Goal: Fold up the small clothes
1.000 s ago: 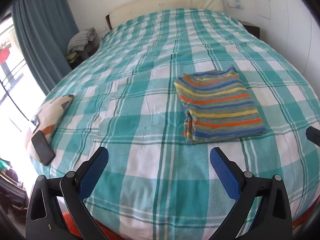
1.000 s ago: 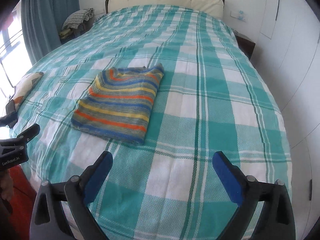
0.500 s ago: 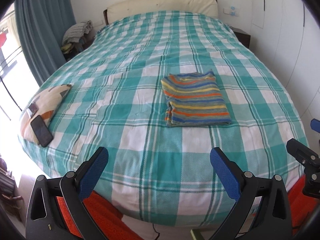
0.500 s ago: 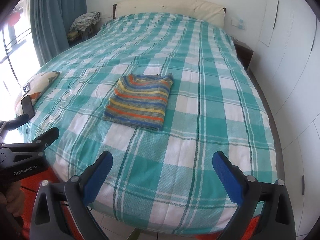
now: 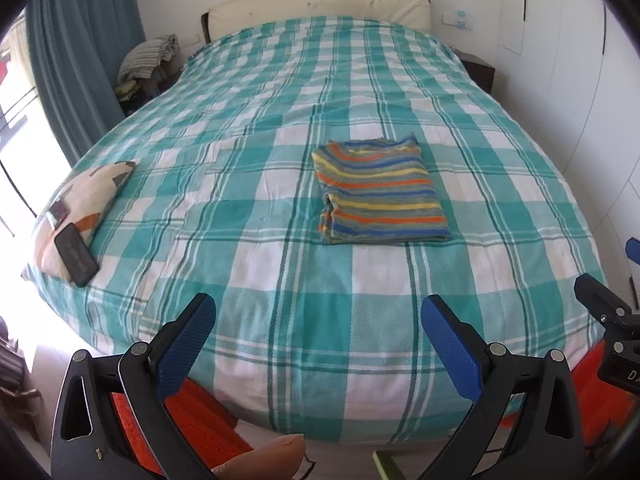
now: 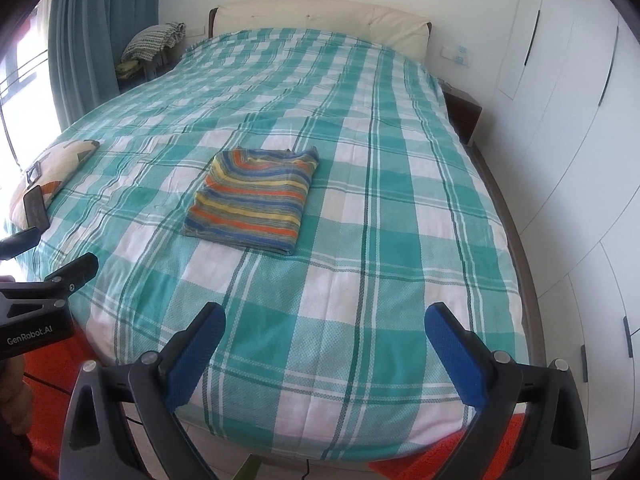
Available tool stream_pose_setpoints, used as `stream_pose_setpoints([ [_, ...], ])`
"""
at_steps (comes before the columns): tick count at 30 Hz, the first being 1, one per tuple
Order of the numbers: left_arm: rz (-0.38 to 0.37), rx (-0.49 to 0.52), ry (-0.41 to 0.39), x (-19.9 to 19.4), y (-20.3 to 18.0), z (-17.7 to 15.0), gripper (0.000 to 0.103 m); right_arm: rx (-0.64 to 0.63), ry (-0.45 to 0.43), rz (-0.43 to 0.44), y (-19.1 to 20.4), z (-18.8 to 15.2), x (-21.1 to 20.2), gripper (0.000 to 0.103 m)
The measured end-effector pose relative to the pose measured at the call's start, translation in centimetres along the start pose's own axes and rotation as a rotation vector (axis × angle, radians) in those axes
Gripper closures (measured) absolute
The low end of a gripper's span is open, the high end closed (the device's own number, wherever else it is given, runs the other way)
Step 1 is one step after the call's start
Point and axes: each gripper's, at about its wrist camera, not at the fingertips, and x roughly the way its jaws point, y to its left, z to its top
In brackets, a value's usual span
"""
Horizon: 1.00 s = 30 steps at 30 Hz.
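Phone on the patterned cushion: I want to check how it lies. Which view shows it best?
Left wrist view: the phone lies flat on the cushion, whole and large. In the right wrist view it is small, at the frame's edge.

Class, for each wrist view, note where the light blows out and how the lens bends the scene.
Left wrist view: window glare at the left edge washes out the patterned cushion; the teal checked bedspread bulges round. Right wrist view: glare at far left; white wardrobe doors curve.

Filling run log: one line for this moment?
striped garment: folded, on bed | left gripper: open, empty | right gripper: open, empty
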Motion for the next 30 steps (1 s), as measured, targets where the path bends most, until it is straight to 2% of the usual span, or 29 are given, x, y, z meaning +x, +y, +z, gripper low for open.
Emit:
stream_pose_setpoints([
  [9, -0.003, 0.009, 0.017, 0.1, -0.4, 0.0, 0.0, 0.001, 0.009, -0.008, -0.2, 0.1, 0.1, 0.004],
  [14, 0.004, -0.008, -0.01, -0.8, 0.0, 0.8, 0.0, 0.02, -0.007, 0.046, -0.5, 0.4, -0.4, 0.004],
  [17, 0.03, 0.0, -0.063, -2.0, 0.4, 2.0, 0.0, -0.025, -0.032, 0.049, -0.1, 1.1, -1.2, 0.004],
  [19, 0.059, 0.012, -0.132, -3.2, 0.8, 2.8, 0.0, -0.064, -0.063, 0.065, 0.1, 1.8, -1.9, 0.004],
  [22, 0.073, 0.019, -0.203, -4.8, 1.4, 3.6, 0.0, -0.027, -0.071, 0.15, -0.8, 3.1, -2.5, 0.004],
  [26, 0.063, 0.004, -0.142, -5.6, 1.6, 3.6, 0.0, -0.025, -0.081, 0.106, -1.2, 4.2, -3.4, 0.004],
  [30, 0.017, -0.015, -0.112, -6.5, 1.2, 2.0, 0.0, -0.019, -0.096, 0.149, -0.8, 3.7, -4.9, 0.004],
])
